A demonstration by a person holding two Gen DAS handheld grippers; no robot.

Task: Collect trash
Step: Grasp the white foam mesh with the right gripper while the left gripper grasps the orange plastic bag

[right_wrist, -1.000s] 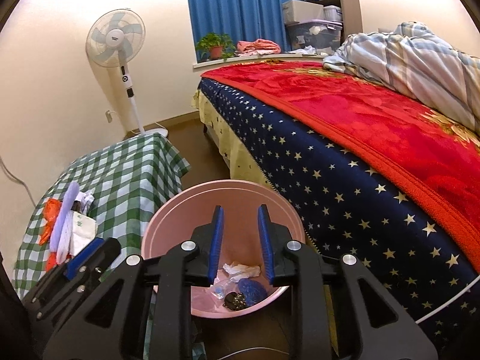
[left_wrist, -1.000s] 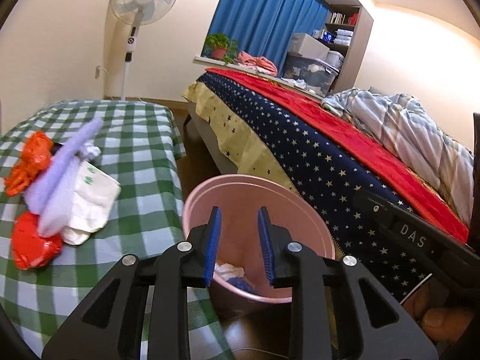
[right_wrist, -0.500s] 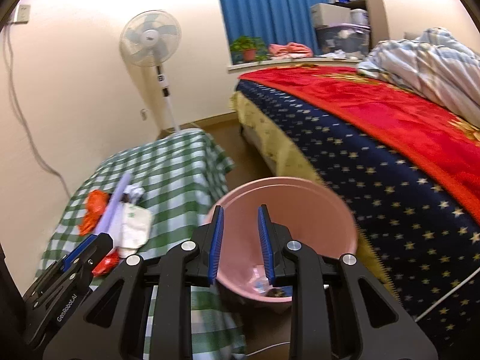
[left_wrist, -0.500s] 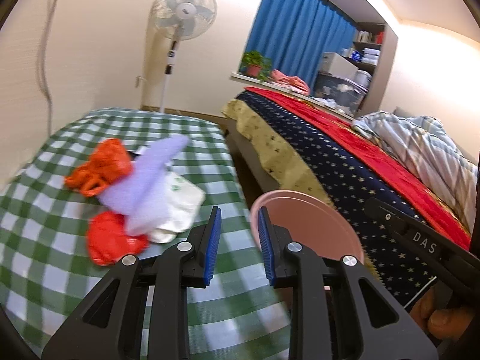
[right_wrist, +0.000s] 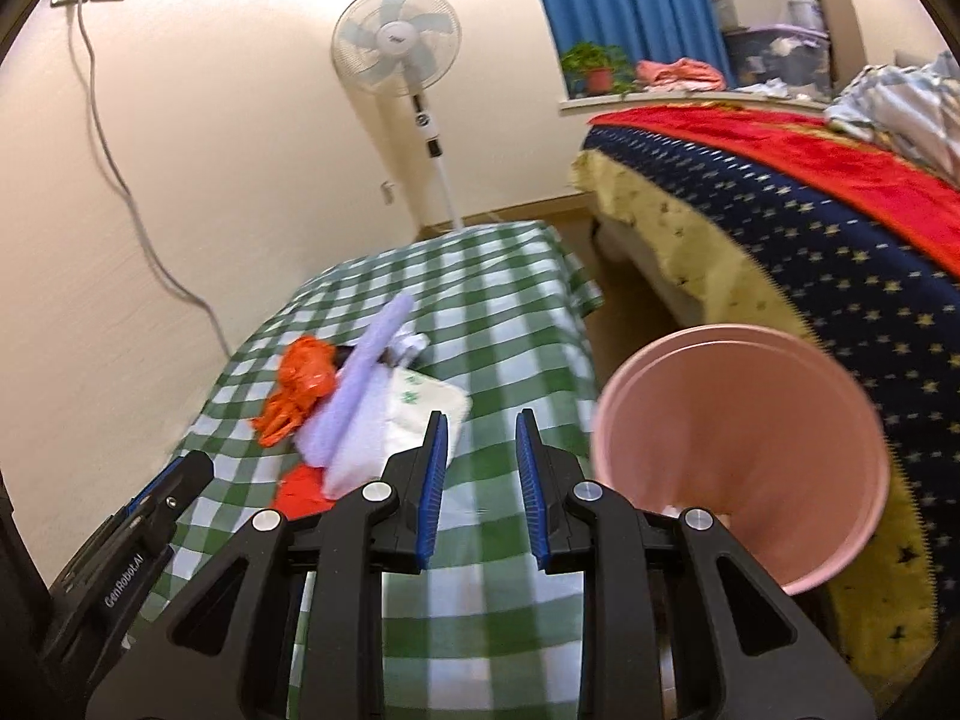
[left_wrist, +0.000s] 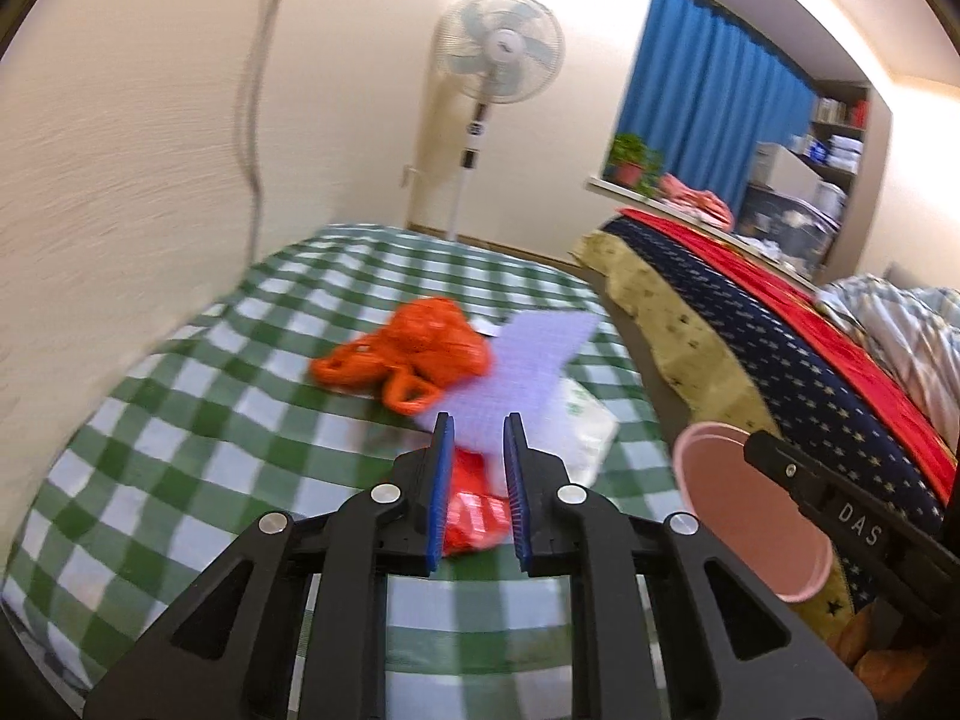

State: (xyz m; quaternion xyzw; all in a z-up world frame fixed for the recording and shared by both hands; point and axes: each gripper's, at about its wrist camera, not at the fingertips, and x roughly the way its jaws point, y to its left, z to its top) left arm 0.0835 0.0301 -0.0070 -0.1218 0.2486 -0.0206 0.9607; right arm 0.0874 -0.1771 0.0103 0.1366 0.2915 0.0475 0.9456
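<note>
We have swung both grippers off the pink bin [right_wrist: 738, 456] and onto the green-checked table [left_wrist: 180, 420]: a second ago each wrist camera looked straight down into the bin, and now the trash pile fills the middle of the left wrist view while the bin has slid out to 4 o'clock there, and to 3 o'clock in the right wrist view

The left gripper [left_wrist: 477, 486] has just been closing; its jaws stand narrowly apart with nothing pinched, though a red wrapper [left_wrist: 474, 516] on the cloth shows through the gap. At 12 o'clock from the tips lies a lilac sheet [left_wrist: 528, 372], with a crumpled orange bag [left_wrist: 414, 354] at 11 o'clock and a white packet [left_wrist: 582, 426] at 1 o'clock

The right gripper [right_wrist: 480, 480] is slightly spread and empty, hanging above bare cloth, with the pile at its 10 o'clock

We judge that one drop is over and the next pick is starting. The red wrapper is nearest the left jaws, yet they look too narrow to take it, so they would need to open first. Some scraps show low inside the bin; the pile on the table is left to collect
</note>
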